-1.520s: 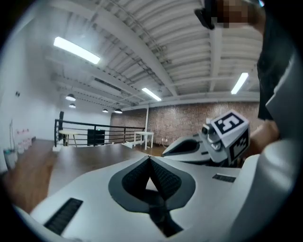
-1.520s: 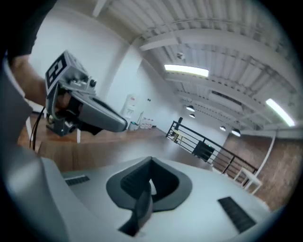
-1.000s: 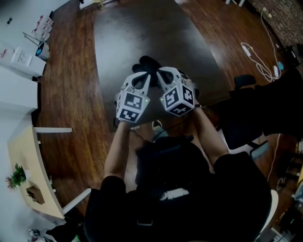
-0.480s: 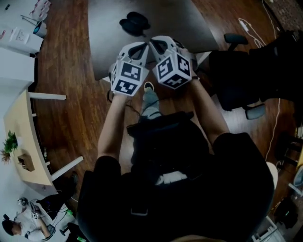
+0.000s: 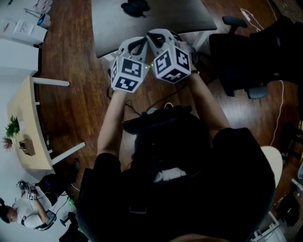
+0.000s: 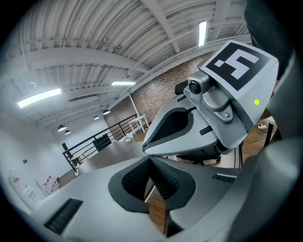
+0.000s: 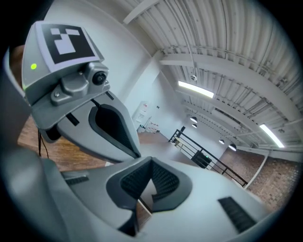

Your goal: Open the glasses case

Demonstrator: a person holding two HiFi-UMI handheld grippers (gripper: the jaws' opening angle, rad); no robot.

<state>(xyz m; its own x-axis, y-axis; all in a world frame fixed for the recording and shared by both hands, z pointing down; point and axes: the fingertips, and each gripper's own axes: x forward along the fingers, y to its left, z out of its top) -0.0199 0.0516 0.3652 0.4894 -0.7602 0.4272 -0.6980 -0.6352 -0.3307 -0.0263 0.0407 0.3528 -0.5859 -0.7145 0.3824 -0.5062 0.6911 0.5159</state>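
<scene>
The dark glasses case (image 5: 135, 6) lies on the grey table (image 5: 156, 21) at the head view's top edge, partly cut off. My two grippers are held side by side over the table's near edge, well short of the case. The left gripper (image 5: 136, 43) is shut with nothing between its pads (image 6: 150, 161). The right gripper (image 5: 159, 35) is likewise shut and empty (image 7: 151, 163). Each gripper view shows the other gripper close by, the right gripper (image 6: 218, 94) and the left gripper (image 7: 71, 80), with no case in sight.
A black office chair (image 5: 241, 52) stands right of the table, with a white cable (image 5: 253, 16) on the wooden floor beyond. A light wooden desk (image 5: 23, 123) and white boxes (image 5: 21, 30) sit at the left. A person (image 5: 28, 212) crouches at the bottom left.
Both grippers have drawn back together from the case to the table's near edge. The case and table have slid up the head view. The jaws stayed shut.
</scene>
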